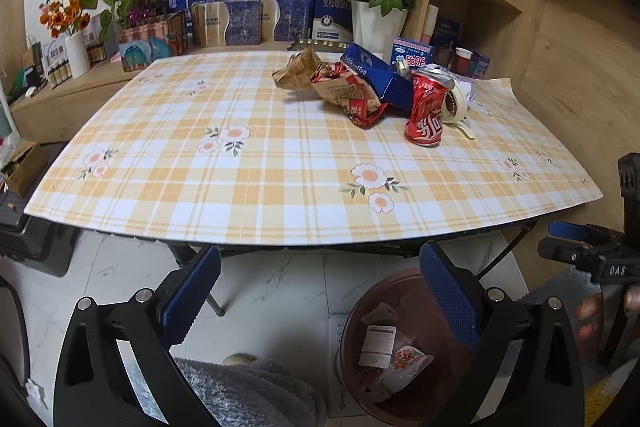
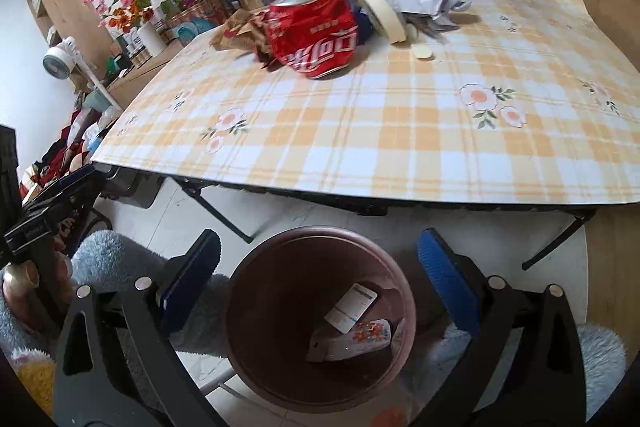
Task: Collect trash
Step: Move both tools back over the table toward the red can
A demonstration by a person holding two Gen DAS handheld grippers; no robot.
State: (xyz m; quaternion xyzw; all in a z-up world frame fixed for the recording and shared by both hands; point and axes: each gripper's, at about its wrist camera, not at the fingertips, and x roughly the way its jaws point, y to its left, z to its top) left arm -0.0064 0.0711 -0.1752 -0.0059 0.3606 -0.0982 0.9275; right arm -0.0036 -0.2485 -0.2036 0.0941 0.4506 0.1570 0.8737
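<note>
Both grippers were angled down past the table point(image 1: 120, 195) edge, jaws spread wide with nothing in them. The right gripper point(image 2: 318, 287) hung right over the brown bin point(image 2: 256, 367) with some wrappers point(image 2: 352, 343) inside; the left gripper point(image 1: 320, 291) sat just beside it. The crushed can point(image 1: 428, 111) and other trash were on the table's far side.
</note>
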